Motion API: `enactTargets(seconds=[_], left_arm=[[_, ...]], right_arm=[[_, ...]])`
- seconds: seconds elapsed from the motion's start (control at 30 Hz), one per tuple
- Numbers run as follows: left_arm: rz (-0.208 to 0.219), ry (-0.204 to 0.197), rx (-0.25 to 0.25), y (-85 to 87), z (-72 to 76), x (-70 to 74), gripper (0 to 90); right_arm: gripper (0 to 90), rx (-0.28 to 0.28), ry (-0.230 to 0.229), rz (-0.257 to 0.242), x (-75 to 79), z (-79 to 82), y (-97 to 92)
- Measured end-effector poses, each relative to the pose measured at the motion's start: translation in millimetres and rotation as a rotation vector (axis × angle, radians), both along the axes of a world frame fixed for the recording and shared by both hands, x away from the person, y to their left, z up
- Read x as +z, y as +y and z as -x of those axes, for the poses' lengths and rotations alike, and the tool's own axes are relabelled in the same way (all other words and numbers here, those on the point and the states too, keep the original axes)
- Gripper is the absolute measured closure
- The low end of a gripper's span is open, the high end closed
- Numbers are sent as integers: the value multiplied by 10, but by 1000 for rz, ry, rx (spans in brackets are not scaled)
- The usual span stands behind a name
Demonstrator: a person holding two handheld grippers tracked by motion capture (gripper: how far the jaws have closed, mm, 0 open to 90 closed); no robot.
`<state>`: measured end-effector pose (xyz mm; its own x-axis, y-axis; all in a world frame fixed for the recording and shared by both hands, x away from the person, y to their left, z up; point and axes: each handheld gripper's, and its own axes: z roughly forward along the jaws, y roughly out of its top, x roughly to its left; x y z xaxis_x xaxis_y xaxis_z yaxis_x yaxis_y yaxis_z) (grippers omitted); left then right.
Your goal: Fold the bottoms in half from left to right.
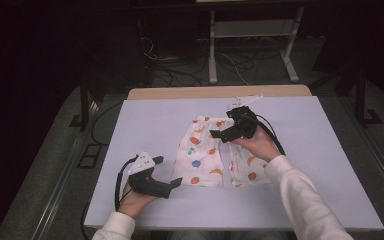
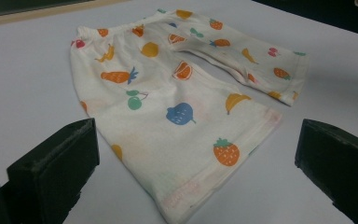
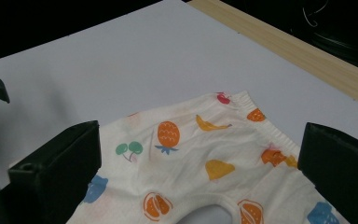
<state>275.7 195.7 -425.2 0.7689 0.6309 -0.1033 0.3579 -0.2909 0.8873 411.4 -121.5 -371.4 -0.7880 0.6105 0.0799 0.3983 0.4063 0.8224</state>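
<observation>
Shorts (image 1: 215,152) lie flat at the middle of the white board (image 1: 130,125), waistband toward 12 o'clock, both legs toward 6, a narrow gap between the legs. Cream cloth, printed with fruit: strawberry, carrot, cherries, banana.

My right gripper (image 1: 219,134) sits over the upper part of the shorts, at about 1 o'clock from their centre, jaws pointing toward 9. In the right gripper view its jaws stand wide apart with the waistband and crotch between them; nothing pinched. Whether the jaws touch the cloth, I cannot tell.

My left gripper (image 1: 176,182) is on the board at 7 o'clock from the shorts, just beside the hem of the left leg, jaws pointing toward 3. Left gripper view: jaws spread, hem between them, holding nothing.

Wooden table edge (image 1: 220,92) shows beyond the board at 12 o'clock.
</observation>
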Motion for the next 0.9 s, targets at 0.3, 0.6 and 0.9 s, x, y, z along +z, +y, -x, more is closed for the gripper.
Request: enactTargets(seconds=[0.3, 0.6, 0.9], left_arm=[[5, 3, -1, 0, -4, -4, 0], [6, 3, -2, -5, -5, -4, 0], [16, 3, -4, -3, -8, -3, 0]], right_arm=[[0, 2, 14, 18, -55, -150, 123], [0, 0, 22, 31, -78, -313, 286], [0, -7, 31, 32, -97, -451, 421]])
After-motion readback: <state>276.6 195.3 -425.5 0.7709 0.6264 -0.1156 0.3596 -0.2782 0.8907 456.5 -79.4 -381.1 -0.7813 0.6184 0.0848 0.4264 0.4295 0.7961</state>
